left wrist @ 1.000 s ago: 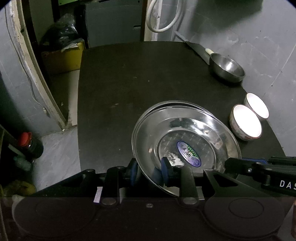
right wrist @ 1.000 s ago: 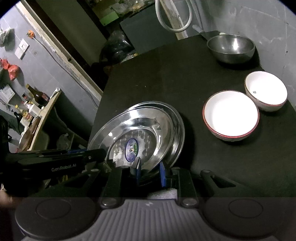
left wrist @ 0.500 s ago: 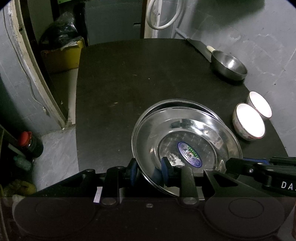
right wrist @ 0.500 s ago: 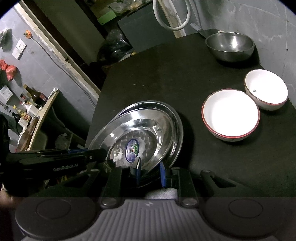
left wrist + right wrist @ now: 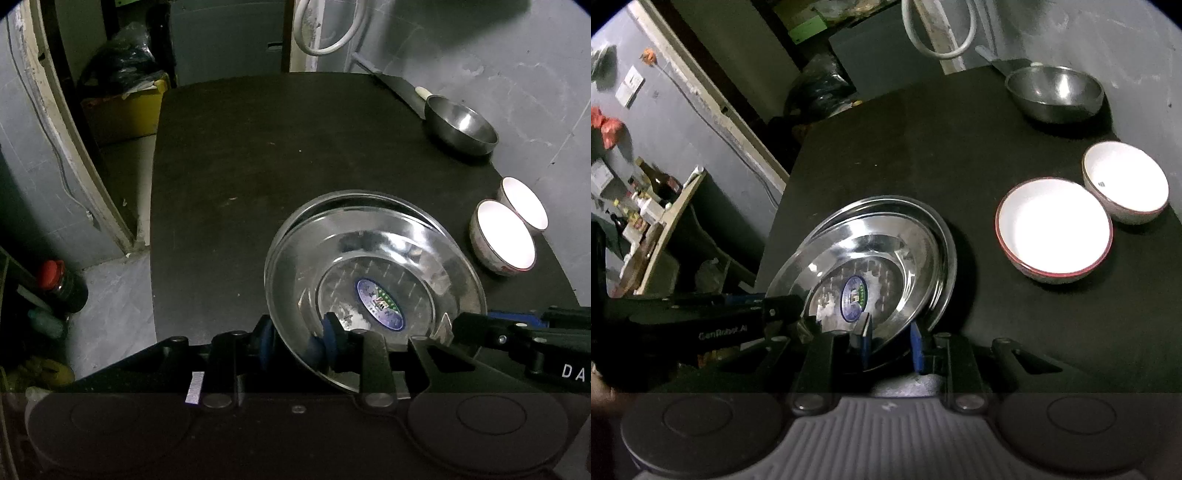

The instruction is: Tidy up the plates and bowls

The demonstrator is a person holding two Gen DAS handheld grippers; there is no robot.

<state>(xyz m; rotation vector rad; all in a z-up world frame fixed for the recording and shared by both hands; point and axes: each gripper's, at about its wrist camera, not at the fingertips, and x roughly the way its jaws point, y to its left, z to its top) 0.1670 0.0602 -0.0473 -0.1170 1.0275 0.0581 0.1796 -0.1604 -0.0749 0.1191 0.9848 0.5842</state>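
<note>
Between both tools' pads [image 5: 328, 334] sits the steel plate [image 5: 373, 266] (tilted).

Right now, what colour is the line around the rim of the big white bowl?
Red. The big white bowl has a thin red line around its rim, clearest in the right wrist view.

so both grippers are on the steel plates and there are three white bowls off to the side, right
Not quite: only two white bowls stand beside the steel plates, as the right wrist view shows; the third bowl is the steel bowl. Both the left gripper and the right gripper do hold the plates.
</note>
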